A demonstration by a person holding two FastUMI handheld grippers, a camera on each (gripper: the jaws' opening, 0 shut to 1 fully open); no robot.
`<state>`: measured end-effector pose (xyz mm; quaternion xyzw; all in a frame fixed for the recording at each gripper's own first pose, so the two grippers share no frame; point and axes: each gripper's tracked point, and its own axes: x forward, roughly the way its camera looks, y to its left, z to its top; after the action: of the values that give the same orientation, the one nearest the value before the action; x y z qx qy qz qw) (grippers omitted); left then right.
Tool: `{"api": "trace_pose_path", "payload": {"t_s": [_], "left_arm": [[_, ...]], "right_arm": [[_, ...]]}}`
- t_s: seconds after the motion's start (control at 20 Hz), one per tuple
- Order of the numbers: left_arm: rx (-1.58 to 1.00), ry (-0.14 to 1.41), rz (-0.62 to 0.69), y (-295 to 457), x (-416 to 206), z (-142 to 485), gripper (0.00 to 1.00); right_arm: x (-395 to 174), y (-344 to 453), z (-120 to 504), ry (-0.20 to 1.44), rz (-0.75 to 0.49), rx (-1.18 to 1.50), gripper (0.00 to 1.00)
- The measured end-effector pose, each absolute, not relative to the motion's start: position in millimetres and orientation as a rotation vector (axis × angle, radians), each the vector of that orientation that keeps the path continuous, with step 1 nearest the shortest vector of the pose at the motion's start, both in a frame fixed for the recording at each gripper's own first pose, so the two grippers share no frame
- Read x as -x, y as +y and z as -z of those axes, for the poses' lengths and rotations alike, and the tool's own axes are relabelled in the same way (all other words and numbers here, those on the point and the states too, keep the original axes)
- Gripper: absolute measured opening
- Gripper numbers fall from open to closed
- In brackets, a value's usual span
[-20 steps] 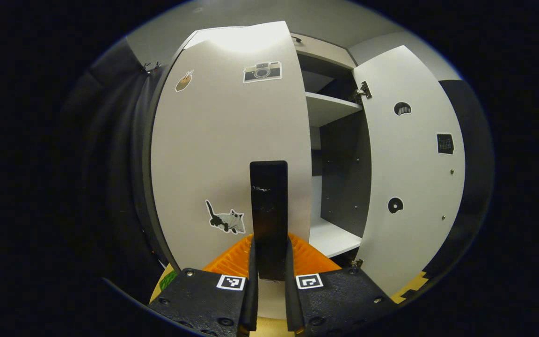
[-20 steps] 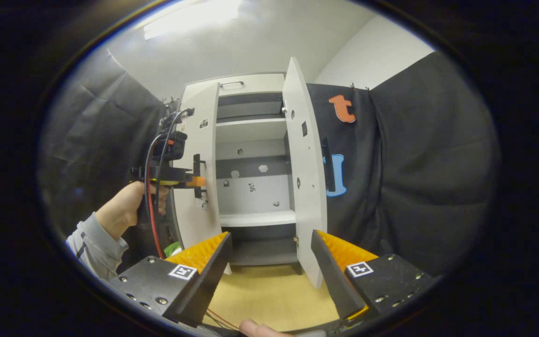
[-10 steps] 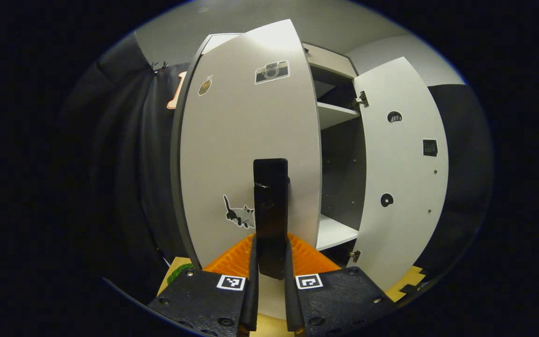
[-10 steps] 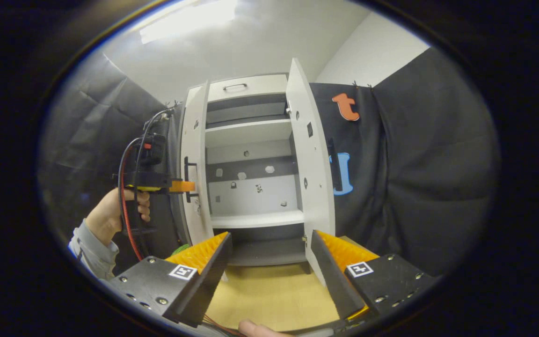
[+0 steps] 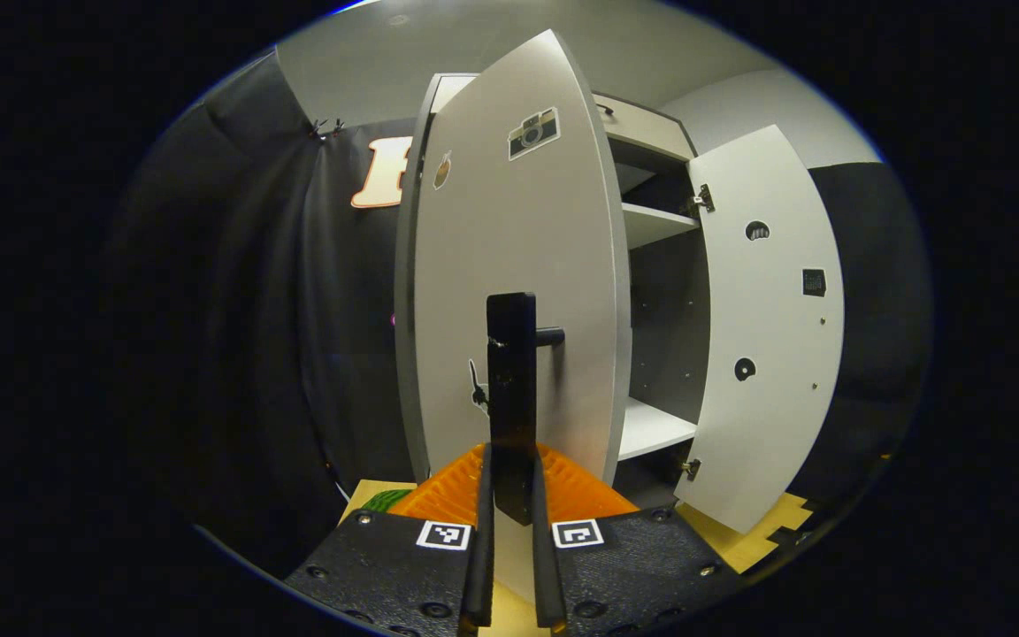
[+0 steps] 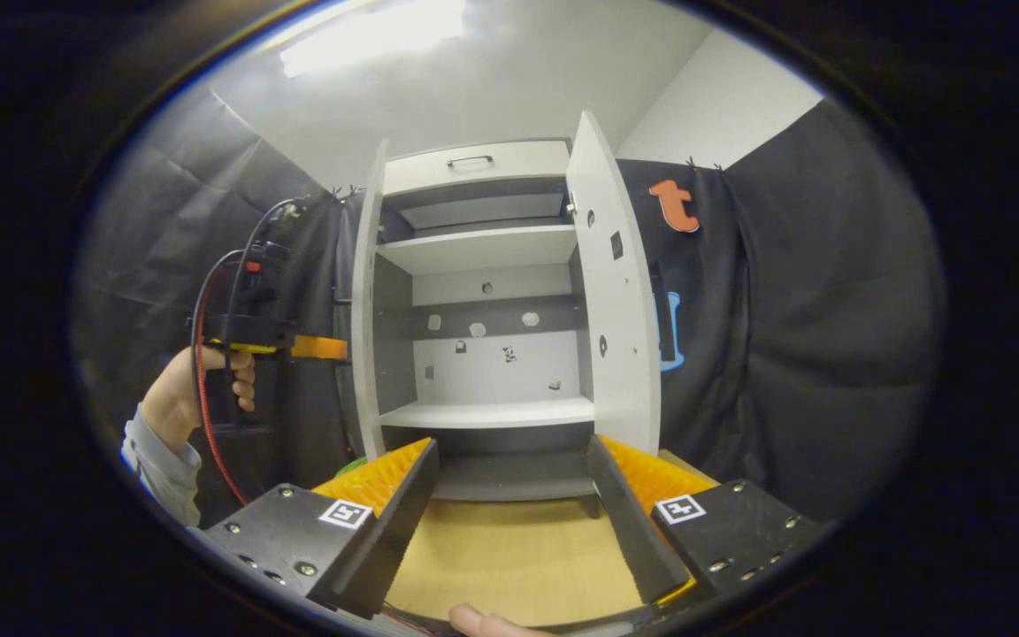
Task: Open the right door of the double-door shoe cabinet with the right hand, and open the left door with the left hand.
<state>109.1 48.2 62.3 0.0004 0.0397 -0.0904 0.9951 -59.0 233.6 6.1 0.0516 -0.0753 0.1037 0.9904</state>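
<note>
Swinging the left door (image 5: 509, 292) fully outward is the step in hand, and the left claw (image 5: 510, 495) has its two fingers pinched on the dark bar handle (image 5: 511, 389) near the door's free edge. To finish well, I judge the hand should follow the arc of the hinge and not pull straight back, keeping the grip square on the handle so it does not twist out, then let go only once the door stands clear of the opening. In the right gripper view the same door (image 6: 370, 292) shows nearly edge-on at the left of the shoe cabinet (image 6: 483, 159), which suggests little travel is left.

The right door (image 5: 770, 327) already stands wide open, its inner face with hinge hardware turned toward the left gripper view; in the right gripper view it (image 6: 617, 292) juts forward beside the black cloth. The right claw (image 6: 514, 513) hangs back from the cabinet with its fingers spread apart and nothing between them, so its part looks done.

Inside, the white shelves (image 6: 492, 411) carry nothing I can make out. Stickers dot the left door's front, a camera sticker (image 5: 533, 133) near the top. The black curtain (image 5: 297, 310) hangs just behind the left door's swing and could brush it; the person's hand (image 6: 195, 398) and its red cable (image 6: 206, 425) sit close to that cloth too. The wooden floor (image 6: 509, 548) lies before the cabinet.
</note>
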Motion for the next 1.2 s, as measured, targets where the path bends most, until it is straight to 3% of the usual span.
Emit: {"api": "trace_pose_path", "payload": {"t_s": [0.7, 1.2], "left_arm": [[0.034, 0.049, 0.002, 143.9, -104.5, -62.3, 0.02], [0.053, 0.036, 0.057, 145.1, -103.5, -61.4, 0.02]], "right_arm": [[45.6, 254.7, 8.8, -0.122, -0.217, -0.094, 1.0], [42.9, 263.9, 14.4, -0.113, -0.226, -0.073, 1.0]]}}
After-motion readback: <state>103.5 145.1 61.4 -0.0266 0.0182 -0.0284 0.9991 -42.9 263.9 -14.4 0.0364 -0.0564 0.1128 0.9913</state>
